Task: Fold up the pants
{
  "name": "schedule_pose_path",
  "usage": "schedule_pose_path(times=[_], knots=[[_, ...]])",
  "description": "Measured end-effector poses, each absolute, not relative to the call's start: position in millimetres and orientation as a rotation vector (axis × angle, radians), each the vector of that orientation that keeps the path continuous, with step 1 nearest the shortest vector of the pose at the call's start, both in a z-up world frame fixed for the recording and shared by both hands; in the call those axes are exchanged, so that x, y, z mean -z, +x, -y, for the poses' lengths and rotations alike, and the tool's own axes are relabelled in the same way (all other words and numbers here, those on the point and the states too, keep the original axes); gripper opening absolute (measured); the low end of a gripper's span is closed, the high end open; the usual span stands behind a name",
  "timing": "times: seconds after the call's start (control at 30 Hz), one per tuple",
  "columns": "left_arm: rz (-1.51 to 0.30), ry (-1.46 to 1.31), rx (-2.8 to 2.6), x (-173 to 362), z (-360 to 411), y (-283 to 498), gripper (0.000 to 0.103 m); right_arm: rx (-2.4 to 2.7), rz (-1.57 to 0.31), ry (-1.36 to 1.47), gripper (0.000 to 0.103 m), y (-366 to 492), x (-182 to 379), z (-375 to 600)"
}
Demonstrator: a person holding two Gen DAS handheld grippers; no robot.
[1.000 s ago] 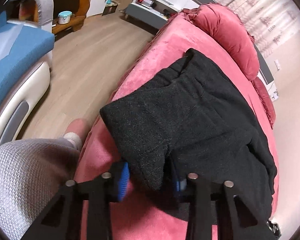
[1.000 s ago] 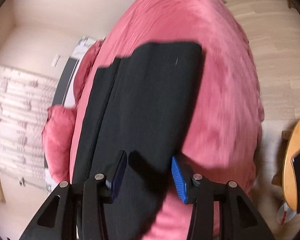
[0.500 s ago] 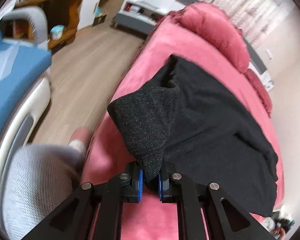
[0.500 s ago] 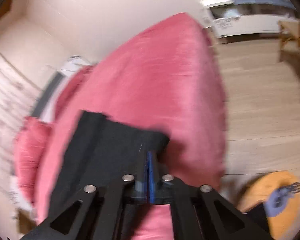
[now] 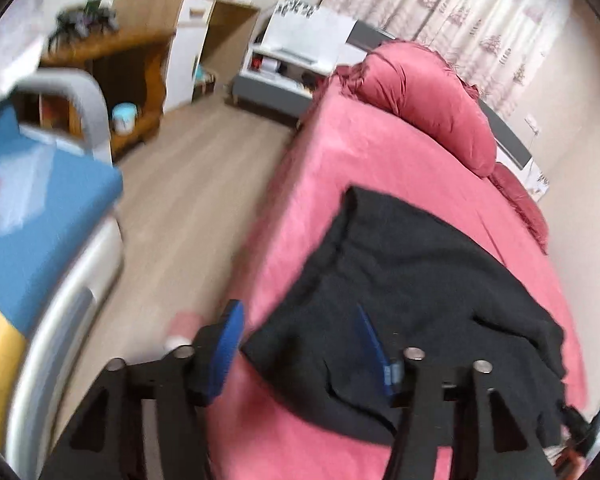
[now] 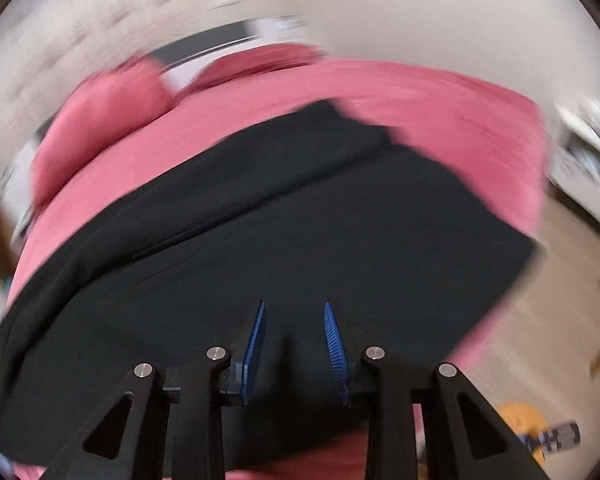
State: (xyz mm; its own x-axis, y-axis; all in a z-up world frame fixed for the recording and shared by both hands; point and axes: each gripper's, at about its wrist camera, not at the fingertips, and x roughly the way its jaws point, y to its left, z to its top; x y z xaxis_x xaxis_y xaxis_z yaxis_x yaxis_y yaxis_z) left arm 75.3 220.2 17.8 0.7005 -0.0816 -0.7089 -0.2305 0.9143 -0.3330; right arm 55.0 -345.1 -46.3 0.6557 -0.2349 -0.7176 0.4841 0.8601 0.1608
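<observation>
Matt black knit pants (image 5: 412,292), velvety pink bedspread (image 5: 380,160), smooth pale wood floor (image 5: 188,184)

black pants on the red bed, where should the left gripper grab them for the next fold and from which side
Probably the near corner of the black pants, the one closest to the floor-side edge of the red bed. That corner sticks out as a loose layered flap over the cover, so the left gripper, jaws open, could come in low from the near end and close across the flap's thickness.

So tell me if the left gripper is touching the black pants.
Cannot tell. In the left wrist view the left gripper is open over the black pants, but blur hides any gap.
</observation>
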Motion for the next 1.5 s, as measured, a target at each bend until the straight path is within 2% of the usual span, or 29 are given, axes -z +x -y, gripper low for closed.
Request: schedule_pose_path(times=[0.03, 0.1, 0.27, 0.47, 0.7, 0.73, 0.77, 0.8, 0.83, 0.9, 0.97, 1.1, 1.23, 1.4, 1.5], knots=[[-0.790, -0.404, -0.089, -21.2, -221.2, 84.3, 0.067, 0.381, -0.766, 0.329, 0.032, 70.2, 50.3, 324.6], [-0.791, -0.385, -0.074, -25.2, -217.8, 111.6, 0.081, 0.339, -0.787, 0.281, 0.032, 92.6, 58.5, 291.7], [-0.836, -0.252, 0.015, -20.5, -184.0, 185.3, 0.087, 0.248, -0.802, 0.200, 0.035, 130.7, 77.6, 220.4], [-0.953, -0.072, 0.037, 7.0, -144.4, 303.6, 0.088, 0.280, -0.788, 0.076, 0.037, 138.2, 101.3, 178.6], [-1.070, 0.018, 0.065, 45.3, -119.2, 380.3, 0.087, 0.281, -0.783, 0.092, 0.040, 138.4, 103.3, 172.2], [-1.091, 0.051, 0.091, 53.8, -112.4, 383.8, 0.083, 0.283, -0.784, 0.091, 0.041, 137.8, 103.4, 173.5], [-1.088, 0.073, 0.098, 57.1, -108.0, 384.0, 0.074, 0.285, -0.784, 0.087, 0.041, 136.6, 104.1, 170.9], [-1.061, 0.118, 0.083, 57.8, -103.5, 381.8, 0.055, 0.289, -0.784, 0.080, 0.041, 137.6, 104.1, 168.5], [-1.025, 0.166, 0.079, 56.3, -98.5, 379.5, 0.052, 0.291, -0.785, 0.077, 0.041, 137.6, 105.0, 169.9], [-0.981, 0.235, 0.093, 51.0, -88.9, 375.3, 0.035, 0.293, -0.785, 0.077, 0.042, 138.6, 107.3, 168.8], [-0.919, 0.271, 0.090, 37.5, -83.8, 372.1, 0.027, 0.293, -0.784, 0.084, 0.043, 137.7, 107.7, 169.9], [-0.793, 0.194, 0.021, 2.9, -95.9, 374.6, 0.025, 0.286, -0.782, 0.104, 0.044, 137.4, 106.6, 177.5], [-0.748, 0.162, -0.074, -3.6, -107.3, 388.0, 0.025, 0.285, -0.781, 0.105, 0.044, 135.8, 107.1, 178.7], [-0.819, 0.215, -0.171, 46.7, -113.1, 411.9, 0.025, 0.276, -0.787, 0.118, 0.044, 136.1, 106.9, 182.0], [-0.755, 0.403, -0.210, 69.5, -90.0, 403.9, 0.030, 0.248, -0.815, 0.121, 0.044, 136.4, 100.8, 185.3]])
